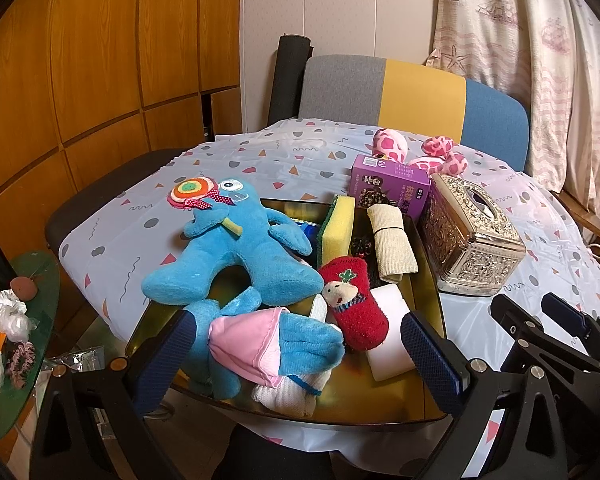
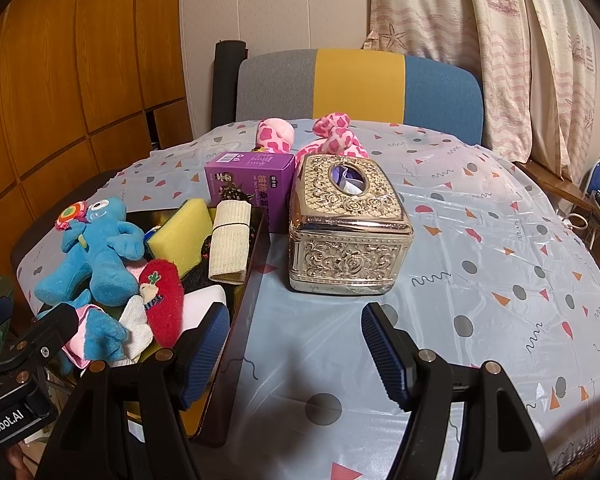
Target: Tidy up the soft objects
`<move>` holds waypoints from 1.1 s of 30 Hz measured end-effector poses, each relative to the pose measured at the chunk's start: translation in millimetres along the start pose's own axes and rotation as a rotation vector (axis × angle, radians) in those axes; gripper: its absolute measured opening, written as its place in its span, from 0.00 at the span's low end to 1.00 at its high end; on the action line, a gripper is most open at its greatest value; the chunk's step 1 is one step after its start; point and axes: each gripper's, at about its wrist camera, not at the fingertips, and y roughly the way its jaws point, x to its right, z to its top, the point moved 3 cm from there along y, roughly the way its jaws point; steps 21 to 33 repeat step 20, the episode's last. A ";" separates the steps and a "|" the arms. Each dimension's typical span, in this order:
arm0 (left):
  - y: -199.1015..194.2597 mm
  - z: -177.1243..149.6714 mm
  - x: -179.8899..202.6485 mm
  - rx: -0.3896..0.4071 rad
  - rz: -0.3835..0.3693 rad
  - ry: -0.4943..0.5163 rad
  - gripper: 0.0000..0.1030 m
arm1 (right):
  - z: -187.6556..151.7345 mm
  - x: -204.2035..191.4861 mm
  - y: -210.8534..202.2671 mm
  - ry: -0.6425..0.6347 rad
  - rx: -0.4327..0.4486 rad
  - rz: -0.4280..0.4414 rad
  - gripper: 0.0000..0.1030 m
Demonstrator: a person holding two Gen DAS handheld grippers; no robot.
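Both 2-finger grippers hang with jaws apart and nothing between them: the left gripper above the near end of a dark, glossy rectangular tray, the right gripper over the pale patterned tablecloth. Piled in the tray, a blue plush doll lies lengthwise, head toward the far-left corner, legs toward the camera. Beside it, a red fuzzy sock runs along the tray's length, next to an upright yellow sponge and a beige rolled cloth. Right of the tray stands an ornate silver tissue box.
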 end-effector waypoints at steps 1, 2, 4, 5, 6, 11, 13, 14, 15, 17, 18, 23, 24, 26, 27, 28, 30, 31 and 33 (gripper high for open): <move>0.1 0.1 0.0 0.000 0.000 0.000 1.00 | -0.2 -0.2 -0.1 0.000 0.000 0.000 0.68; 0.1 0.1 0.0 0.000 0.000 0.000 1.00 | -0.1 0.0 -0.1 0.000 0.000 0.000 0.68; 0.2 0.1 0.0 0.000 0.000 0.000 1.00 | 0.1 -0.1 0.0 0.000 -0.001 0.000 0.68; -0.2 0.0 -0.1 0.000 0.001 0.000 1.00 | 0.2 0.1 0.1 0.000 -0.001 0.000 0.68; 0.2 0.1 -0.1 0.000 0.000 0.000 1.00 | 0.4 0.1 0.1 0.001 0.000 0.000 0.68; 0.2 0.2 0.1 -0.001 -0.002 0.001 1.00 | -0.5 -0.3 0.7 0.000 -0.003 0.001 0.68; -1.2 0.0 0.5 0.007 -0.020 0.002 0.99 | -1.0 -0.4 0.6 0.000 -0.004 0.000 0.68; -3.5 0.0 0.5 0.019 -0.039 0.000 0.99 | -0.8 -0.4 0.7 0.001 -0.004 0.001 0.68; -5.2 0.1 0.9 0.030 -0.048 0.001 0.99 | -0.7 -0.1 1.2 0.000 -0.005 0.001 0.68; -7.2 1.2 2.0 0.045 -0.048 0.012 0.99 | -1.8 0.2 1.8 0.002 -0.007 0.001 0.68; -7.2 1.6 2.5 0.047 -0.042 0.017 0.99 | -2.1 0.7 2.4 0.003 -0.008 0.001 0.68; -5.8 1.4 3.0 0.039 -0.042 0.018 0.99 | -2.7 1.6 2.8 0.004 -0.010 0.002 0.68; -5.8 1.4 3.0 0.039 -0.042 0.018 0.99 | -2.7 1.6 2.8 0.004 -0.010 0.002 0.68; -5.8 1.4 3.0 0.039 -0.042 0.018 0.99 | -2.7 1.6 2.8 0.004 -0.010 0.002 0.68; -5.8 1.4 3.0 0.039 -0.042 0.018 0.99 | -2.7 1.6 2.8 0.004 -0.010 0.002 0.68; -5.8 1.4 3.0 0.039 -0.042 0.018 0.99 | -2.7 1.6 2.8 0.004 -0.010 0.002 0.68; -5.8 1.4 3.0 0.039 -0.042 0.018 0.99 | -2.7 1.6 2.8 0.004 -0.010 0.002 0.68; -5.8 1.4 3.0 0.039 -0.042 0.018 0.99 | -2.7 1.6 2.8 0.004 -0.010 0.002 0.68; -5.8 1.4 3.0 0.039 -0.042 0.018 0.99 | -2.7 1.6 2.8 0.004 -0.010 0.002 0.68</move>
